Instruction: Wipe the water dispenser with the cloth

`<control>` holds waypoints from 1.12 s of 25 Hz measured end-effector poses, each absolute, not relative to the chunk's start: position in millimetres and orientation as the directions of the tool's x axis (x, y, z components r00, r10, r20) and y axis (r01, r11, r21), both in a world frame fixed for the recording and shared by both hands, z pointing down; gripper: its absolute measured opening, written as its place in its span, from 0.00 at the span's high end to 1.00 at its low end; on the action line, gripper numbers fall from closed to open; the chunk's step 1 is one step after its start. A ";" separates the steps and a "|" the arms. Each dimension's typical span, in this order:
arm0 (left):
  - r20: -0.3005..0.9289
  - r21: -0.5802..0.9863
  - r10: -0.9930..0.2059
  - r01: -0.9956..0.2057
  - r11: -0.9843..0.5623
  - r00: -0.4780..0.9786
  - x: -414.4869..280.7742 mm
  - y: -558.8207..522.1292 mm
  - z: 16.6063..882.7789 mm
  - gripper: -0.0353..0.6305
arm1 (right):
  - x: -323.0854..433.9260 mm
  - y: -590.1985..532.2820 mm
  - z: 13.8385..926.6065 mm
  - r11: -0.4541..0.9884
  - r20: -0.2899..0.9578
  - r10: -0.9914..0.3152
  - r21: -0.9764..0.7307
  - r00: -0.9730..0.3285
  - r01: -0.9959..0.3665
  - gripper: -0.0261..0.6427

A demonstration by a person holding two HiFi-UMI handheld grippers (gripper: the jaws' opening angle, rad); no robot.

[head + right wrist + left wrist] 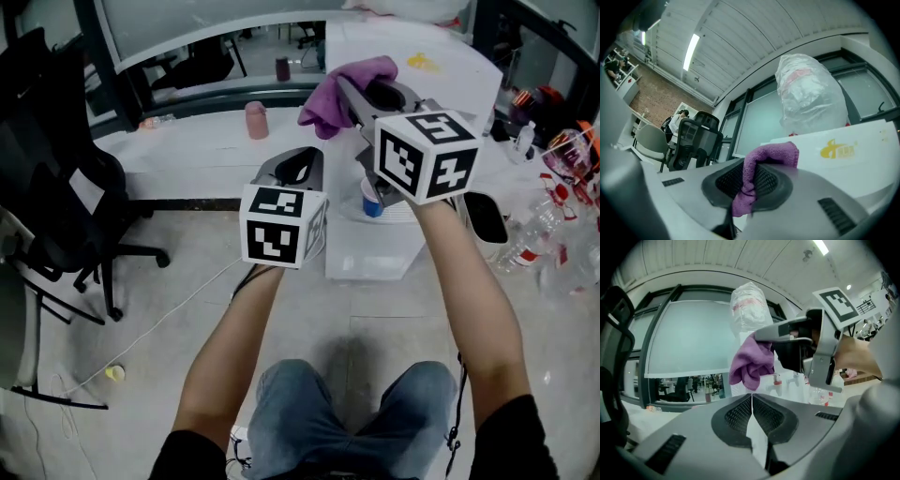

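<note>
Cloth sits pinched in my right gripper, close to the water dispenser; my left gripper has its 2 jaws pressed together, empty.

The head view looks steeply down from above the person's lap, with the left gripper at mid frame, the right gripper just above it and the water dispenser at upper right. The left gripper view sits low behind its own jaws, facing up and across at the right gripper and cloth close at centre. The right gripper view looks up along its jaws, very near the dispenser; all three share cloth and dispenser
</note>
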State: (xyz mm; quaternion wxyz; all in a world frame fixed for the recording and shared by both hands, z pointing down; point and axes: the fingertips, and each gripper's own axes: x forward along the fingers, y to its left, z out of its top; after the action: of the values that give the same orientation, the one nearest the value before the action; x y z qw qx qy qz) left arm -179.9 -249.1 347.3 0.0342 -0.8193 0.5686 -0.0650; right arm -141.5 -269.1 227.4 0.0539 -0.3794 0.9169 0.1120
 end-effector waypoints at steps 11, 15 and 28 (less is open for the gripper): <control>0.083 -0.135 -0.947 -0.938 -0.319 0.310 -202.8 -230.0 365.2 0.90 | -160.6 -282.2 288.8 0.698 -0.103 -0.703 0.089 -0.703 -0.711 0.90; 0.097 -0.130 -0.946 -0.938 -0.321 0.311 -208.4 -226.0 378.0 0.90 | -164.9 -281.9 313.1 0.691 -0.078 -0.712 0.095 -0.698 -0.716 0.90; 0.147 -0.103 -0.938 -0.938 -0.330 0.314 -212.9 -222.4 422.7 0.90 | -165.3 -285.6 400.2 0.685 0.044 -0.728 0.095 -0.684 -0.723 0.90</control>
State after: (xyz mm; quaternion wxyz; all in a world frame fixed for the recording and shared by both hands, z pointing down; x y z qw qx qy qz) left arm -212.9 -222.4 422.7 -0.0007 -0.8104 0.5788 -0.0903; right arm -165.3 -285.6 400.2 -0.0390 -0.3956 0.9169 0.0352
